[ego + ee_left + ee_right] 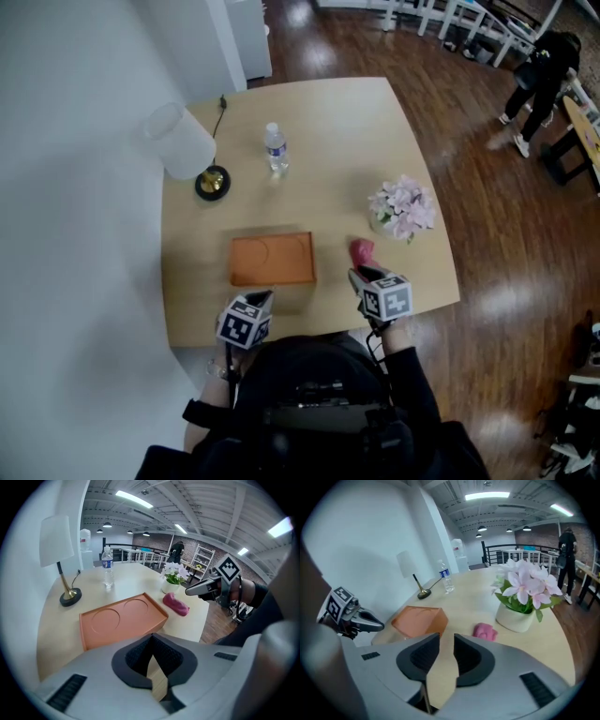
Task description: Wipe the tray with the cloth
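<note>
An orange tray (272, 260) with two round recesses lies on the table's near half; it also shows in the left gripper view (122, 620) and the right gripper view (417, 619). A crumpled pink cloth (362, 249) lies on the table just right of the tray, loose (176, 604) (485, 631). My left gripper (265, 295) hangs at the near edge in front of the tray, its tips together with nothing held (151, 637). My right gripper (356, 275) hovers just short of the cloth, raised off the table. Its jaws stand apart and empty (446, 637).
A white-shaded lamp (202, 159) and a water bottle (275, 148) stand at the back of the table. A pot of pink flowers (403, 208) stands right of the cloth. A person (542, 80) stands far off on the wood floor.
</note>
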Motion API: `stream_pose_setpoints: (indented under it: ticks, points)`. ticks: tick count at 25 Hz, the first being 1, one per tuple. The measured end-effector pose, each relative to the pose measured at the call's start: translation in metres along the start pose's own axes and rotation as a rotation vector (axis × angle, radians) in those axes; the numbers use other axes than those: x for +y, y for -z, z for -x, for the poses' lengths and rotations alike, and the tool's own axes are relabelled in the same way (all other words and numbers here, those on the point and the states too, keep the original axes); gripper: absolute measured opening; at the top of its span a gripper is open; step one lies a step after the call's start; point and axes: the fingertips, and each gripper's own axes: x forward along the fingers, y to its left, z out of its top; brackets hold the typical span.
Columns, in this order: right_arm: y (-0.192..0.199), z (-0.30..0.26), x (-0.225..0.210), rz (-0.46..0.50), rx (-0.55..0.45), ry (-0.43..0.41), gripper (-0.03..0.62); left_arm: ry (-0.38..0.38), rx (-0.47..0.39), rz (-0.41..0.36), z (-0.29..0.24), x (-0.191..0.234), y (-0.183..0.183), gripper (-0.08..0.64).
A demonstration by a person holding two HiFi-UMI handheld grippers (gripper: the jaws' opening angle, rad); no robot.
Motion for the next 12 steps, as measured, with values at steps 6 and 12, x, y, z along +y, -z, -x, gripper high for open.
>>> stream_pose_setpoints:
  ticks: [6,12]
  points:
    - [0.026,-0.007,0.047,0.058,0.035,-0.102,0.008,0.025,0.005,-0.031,-0.002,-0.008,0.003,0.006]
    - [0.034,-0.008,0.055,0.104,0.065,-0.104,0.005,0.039,0.004,-0.04,-0.002,-0.009,0.008,0.005]
